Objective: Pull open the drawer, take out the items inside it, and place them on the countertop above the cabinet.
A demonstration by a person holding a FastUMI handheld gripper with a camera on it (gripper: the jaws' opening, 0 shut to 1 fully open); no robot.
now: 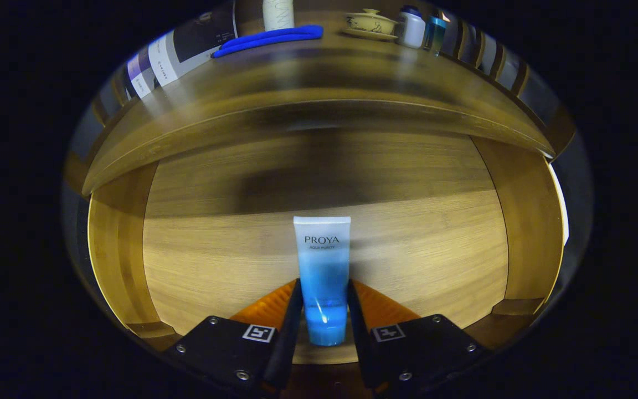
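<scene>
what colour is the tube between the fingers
White at its far end fading to blue, the tube shows best in the gripper view.

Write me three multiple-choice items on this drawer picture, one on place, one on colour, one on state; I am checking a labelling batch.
1. Where is the tube?
A. between the fingers, over the drawer floor
B. on the countertop beside the cloth
C. against the drawer's right wall

2. What colour is the folded cloth on the countertop?
A. red
B. blue
C. green

3. How is the gripper?
A. wide open, nothing near it
B. shut on nothing
C. shut on the tube

Answers:
1 A: the tube's lower part sits between both fingers, with the drawer floor behind it.
2 B: the cloth near the countertop's back is plainly blue.
3 C: both fingers press the tube's sides.
</scene>
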